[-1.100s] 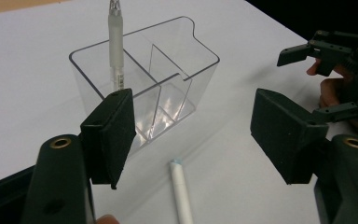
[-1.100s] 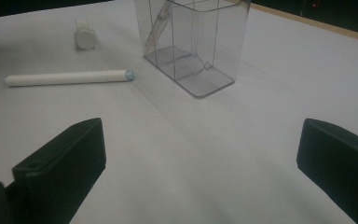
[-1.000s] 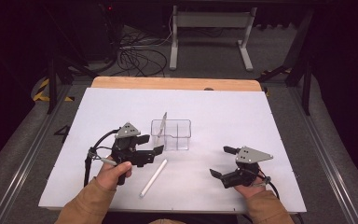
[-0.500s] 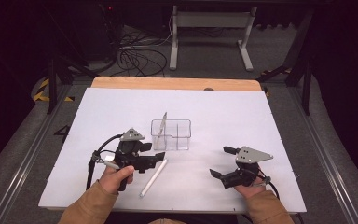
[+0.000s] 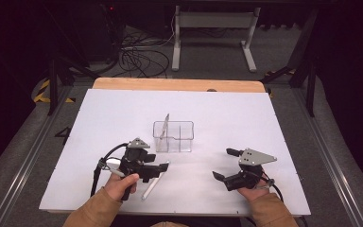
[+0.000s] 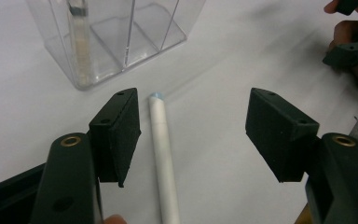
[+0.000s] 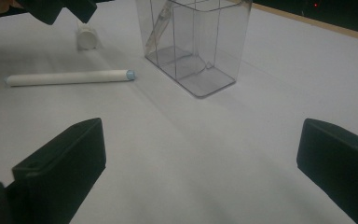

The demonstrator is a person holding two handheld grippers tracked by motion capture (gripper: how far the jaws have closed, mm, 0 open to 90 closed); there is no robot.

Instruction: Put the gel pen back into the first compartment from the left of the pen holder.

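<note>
The left gripper (image 6: 193, 140) hangs low over the table (image 5: 227, 113), jaws apart and just been narrowing, with the white pen (image 6: 163, 154) lying between them, close beside one pad and untouched. It looks light, stiff and smooth (likely to roll or slip), so a hold across the middle of its barrel seems best. It is a slim white cylinder with a pale blue tip. Beyond its tip stands the clear organizer (image 6: 116, 37), one pen already upright inside.

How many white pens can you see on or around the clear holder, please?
2: one white pen lies on the table between the left tongs; the other pen stands tilted in the clear holder.
</note>
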